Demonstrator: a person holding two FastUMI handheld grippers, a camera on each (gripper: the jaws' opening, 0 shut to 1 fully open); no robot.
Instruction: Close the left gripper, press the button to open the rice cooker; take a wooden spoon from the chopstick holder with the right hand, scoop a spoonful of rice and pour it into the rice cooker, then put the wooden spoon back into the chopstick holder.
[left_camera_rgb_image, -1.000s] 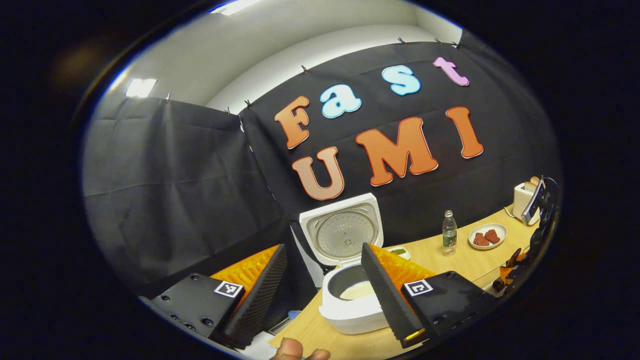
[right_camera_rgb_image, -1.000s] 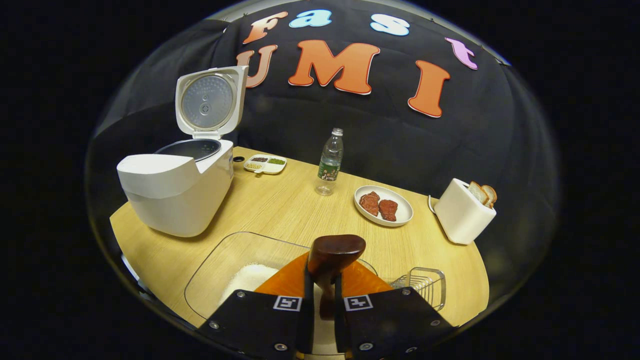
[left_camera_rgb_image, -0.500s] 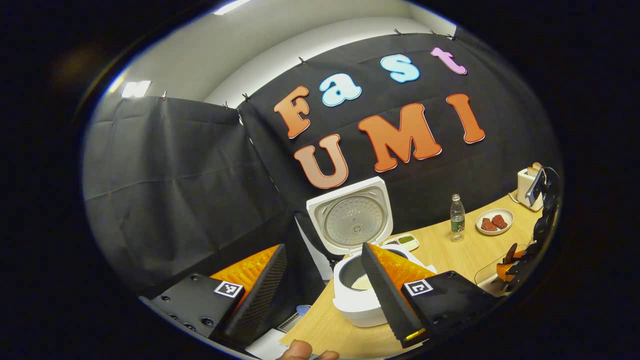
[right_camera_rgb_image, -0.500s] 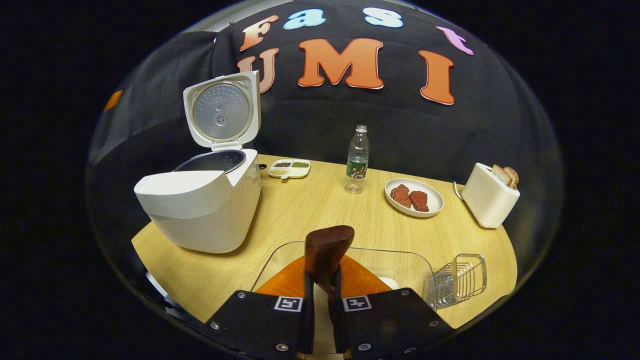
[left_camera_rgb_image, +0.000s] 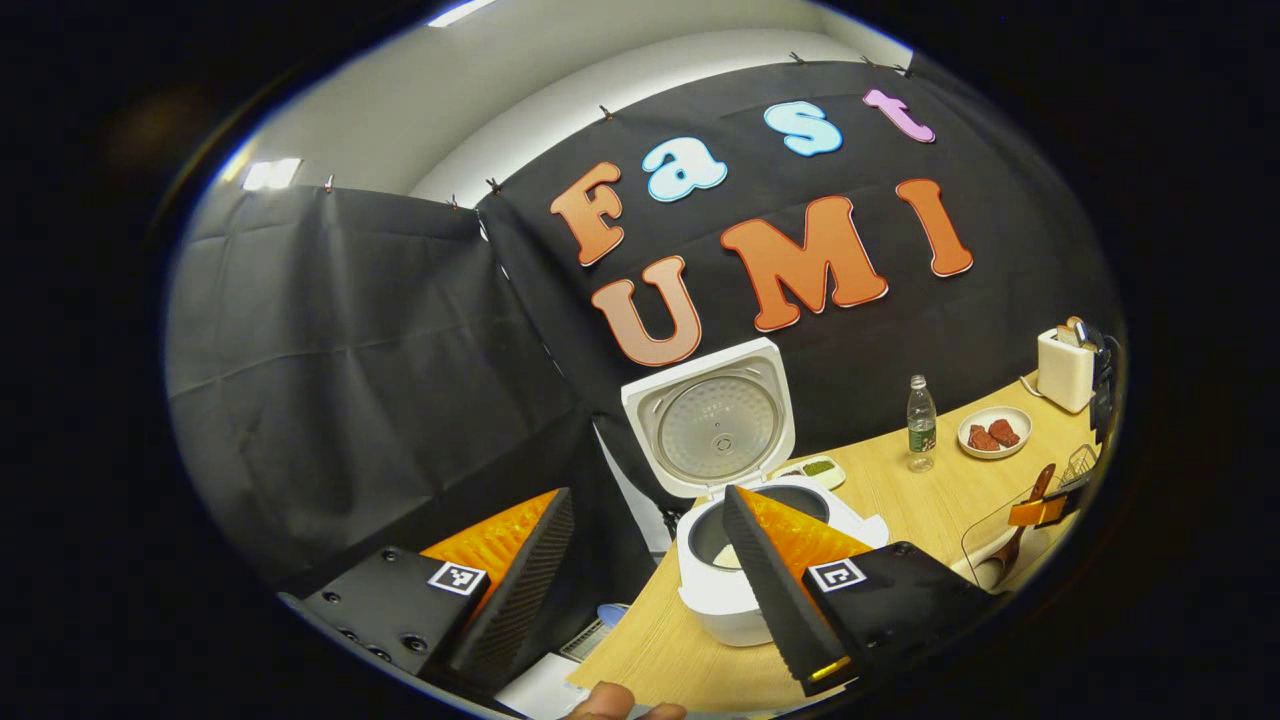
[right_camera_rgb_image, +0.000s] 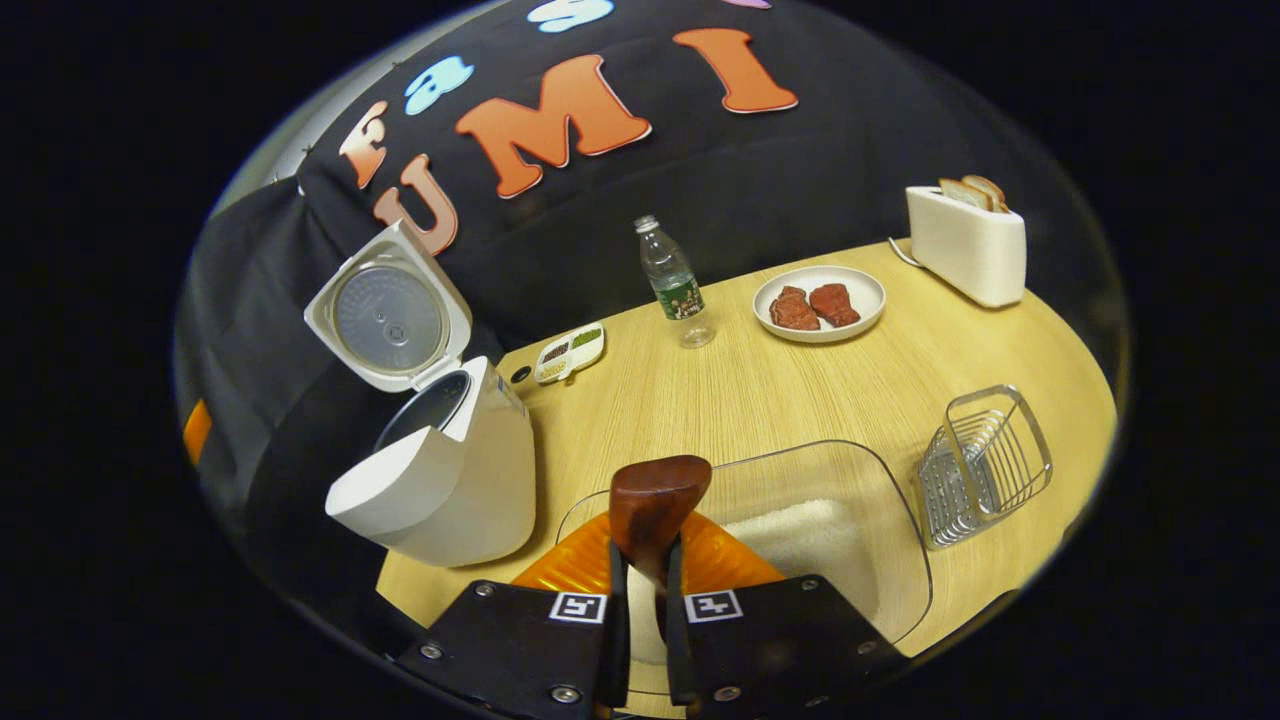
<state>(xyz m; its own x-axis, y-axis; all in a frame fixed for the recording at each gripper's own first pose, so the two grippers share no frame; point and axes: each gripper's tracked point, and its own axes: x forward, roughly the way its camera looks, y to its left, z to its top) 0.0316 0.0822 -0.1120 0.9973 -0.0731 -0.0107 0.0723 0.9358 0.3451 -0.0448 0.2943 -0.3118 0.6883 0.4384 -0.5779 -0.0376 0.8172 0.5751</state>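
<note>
Right tool (right_camera_rgb_image: 641, 610) clamps wooden spoon (right_camera_rgb_image: 652, 505) | bowl forward, handle back

left gripper (left_camera_rgb_image: 645, 565): black screwed housings, square markers | ribbed fingers (left_camera_rgb_image: 525, 580) | right gripper (right_camera_rgb_image: 640, 620): same build

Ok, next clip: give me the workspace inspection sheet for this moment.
Surface: wooden table, dry.
Job's things: rice cooker open, rice inside; wooden spoon over glass rice dish; wire holder empty.
Clutter: bottle, meat plate, toaster, small divided dish.
Grippers: left hand-held gripper open; right hand-held gripper shut on spoon.
Cables: toaster cord.
Surroundings: black cloth wall.
</note>
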